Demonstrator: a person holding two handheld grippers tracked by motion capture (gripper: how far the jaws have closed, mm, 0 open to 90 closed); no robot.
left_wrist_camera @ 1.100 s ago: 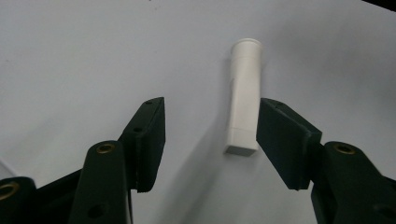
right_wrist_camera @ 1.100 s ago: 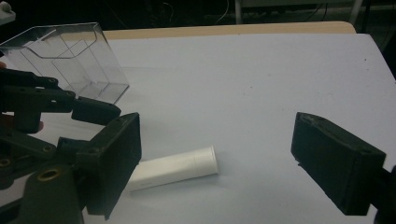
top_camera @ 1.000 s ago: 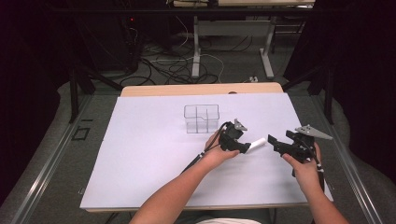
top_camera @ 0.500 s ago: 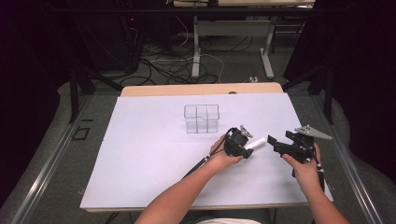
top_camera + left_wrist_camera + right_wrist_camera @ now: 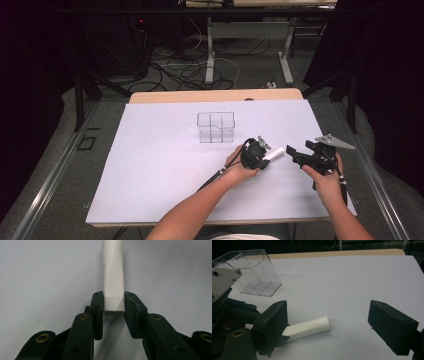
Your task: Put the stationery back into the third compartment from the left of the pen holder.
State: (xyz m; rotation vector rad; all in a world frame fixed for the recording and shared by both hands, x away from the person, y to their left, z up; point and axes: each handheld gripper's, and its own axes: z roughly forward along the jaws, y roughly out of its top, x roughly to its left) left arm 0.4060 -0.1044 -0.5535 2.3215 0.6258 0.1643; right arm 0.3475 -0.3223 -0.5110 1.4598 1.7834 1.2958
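Since the earlier picture the left tongs (image 5: 270, 156) have just been closing, and their pads now press on both flat sides of the squared end of the white tube (image 5: 114, 283), which was lying loose between wider jaws a second ago. That looks like a finished grasp, so the tube should be ready to lift, perhaps toward the clear divided box (image 5: 216, 127) standing farther back near the middle of the tabletop (image 5: 150, 165).

Going from large to small: the tabletop is covered in white, the clear box sits on it far from the person, and the tube lies near the right side, its round capped end pointing right toward the right tongs (image 5: 292, 152).

These right tongs stand wide open just beside the tube's free end, touching nothing and holding nothing
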